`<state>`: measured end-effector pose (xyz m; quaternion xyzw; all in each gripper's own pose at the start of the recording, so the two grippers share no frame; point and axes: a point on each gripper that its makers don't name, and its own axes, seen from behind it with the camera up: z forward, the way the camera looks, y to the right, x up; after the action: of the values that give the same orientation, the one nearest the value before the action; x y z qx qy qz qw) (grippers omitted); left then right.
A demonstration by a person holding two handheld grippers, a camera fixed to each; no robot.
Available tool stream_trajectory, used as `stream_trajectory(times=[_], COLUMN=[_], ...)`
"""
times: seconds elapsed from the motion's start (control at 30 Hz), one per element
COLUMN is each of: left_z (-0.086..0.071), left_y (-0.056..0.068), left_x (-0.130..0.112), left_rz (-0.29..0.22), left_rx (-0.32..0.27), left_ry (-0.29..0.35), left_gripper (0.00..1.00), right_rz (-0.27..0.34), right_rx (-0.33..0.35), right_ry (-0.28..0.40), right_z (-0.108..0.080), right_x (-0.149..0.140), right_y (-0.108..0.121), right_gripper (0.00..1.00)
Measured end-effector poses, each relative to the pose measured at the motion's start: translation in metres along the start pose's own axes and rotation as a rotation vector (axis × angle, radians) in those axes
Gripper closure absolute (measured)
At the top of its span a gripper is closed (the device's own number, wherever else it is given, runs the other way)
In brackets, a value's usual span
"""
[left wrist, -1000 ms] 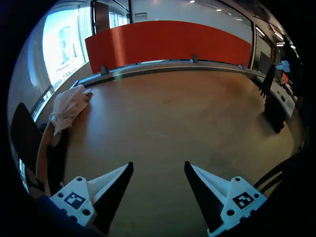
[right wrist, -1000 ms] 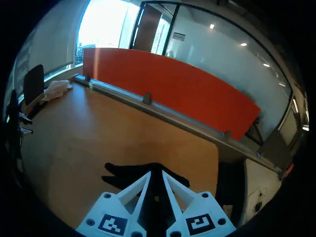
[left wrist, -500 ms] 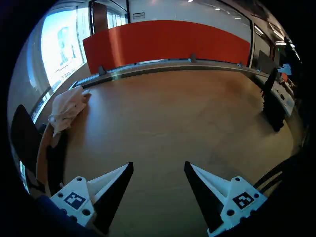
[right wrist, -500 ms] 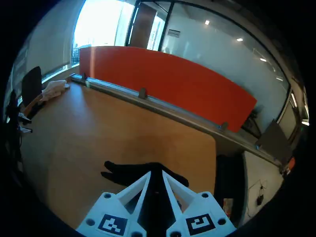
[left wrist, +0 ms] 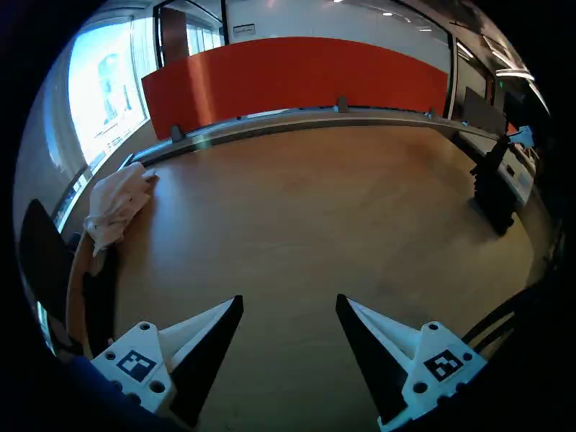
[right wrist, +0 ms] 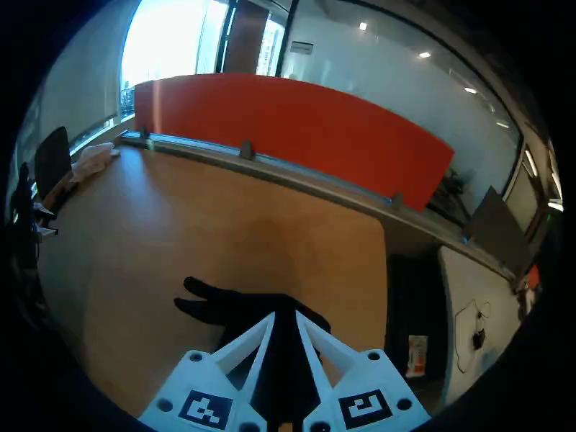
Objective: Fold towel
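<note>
Towel [left wrist: 119, 201]: bunched at desk [left wrist: 324, 201] far-left corner, unfolded.
L gripper [left wrist: 288, 297]: jaws released, so you're ready to reach.
R gripper [right wrist: 284, 314]: jaws clenched; dark shape [right wrist: 216, 306] ahead, unclear.

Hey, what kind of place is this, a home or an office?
Most likely an open-plan office: a long wooden desk with an orange divider along its far edge, glass walls behind, and a black chair at the side.
</note>
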<state>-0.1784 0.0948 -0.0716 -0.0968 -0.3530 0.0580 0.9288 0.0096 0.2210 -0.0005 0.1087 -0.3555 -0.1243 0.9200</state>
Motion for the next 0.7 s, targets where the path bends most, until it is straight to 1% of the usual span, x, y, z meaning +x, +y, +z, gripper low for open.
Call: stream_trajectory(times=[0.27, 0.47, 0.7], left_z=[-0.002, -0.002, -0.002], left_y=[-0.001, -0.002, -0.001], left_x=[-0.004, -0.004, -0.002], left_rz=[0.001, 0.002, 0.005], left_rx=[0.002, 0.004, 0.002], left_ry=[-0.006, -0.007, -0.007], left_gripper=[0.04, 0.04, 0.04], right_rz=[0.019, 0.042, 0.070], right_rx=[-0.014, -0.027, -0.042], right_ry=[-0.052, -0.086, -0.140], right_z=[-0.006, -0.012, -0.016], right_x=[-0.035, -0.061, -0.097], right_y=[0.004, 0.008, 0.011], right_gripper=[0.95, 0.95, 0.95])
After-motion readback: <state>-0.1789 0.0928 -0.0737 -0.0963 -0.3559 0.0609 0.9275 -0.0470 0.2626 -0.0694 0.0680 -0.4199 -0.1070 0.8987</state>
